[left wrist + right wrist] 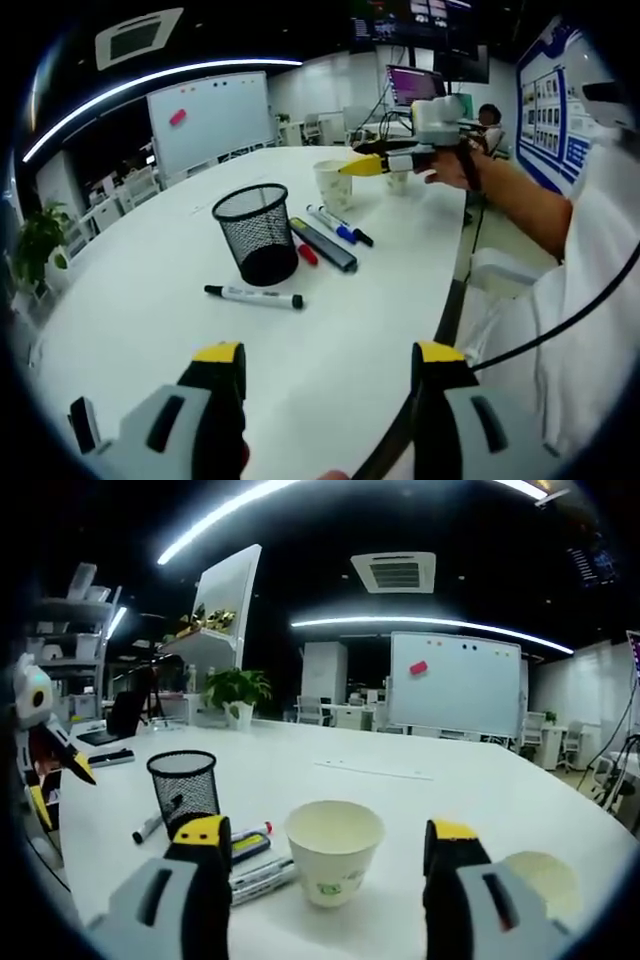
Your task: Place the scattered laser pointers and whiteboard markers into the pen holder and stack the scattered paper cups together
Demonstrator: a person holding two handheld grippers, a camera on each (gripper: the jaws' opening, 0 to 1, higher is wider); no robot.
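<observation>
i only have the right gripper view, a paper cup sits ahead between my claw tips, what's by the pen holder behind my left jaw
Observer: A long dark grey laser pointer lies flat on the table, just beside the mesh pen holder.
Operator: any markers with it
Observer: A short red marker lies between the pointer and the holder's base, and a blue marker lies on the pointer's far side, toward the paper cup.
Operator: where's the left claw
Observer: The left claw is open with nothing between its jaws, low over the table, short of a lone black marker.
</observation>
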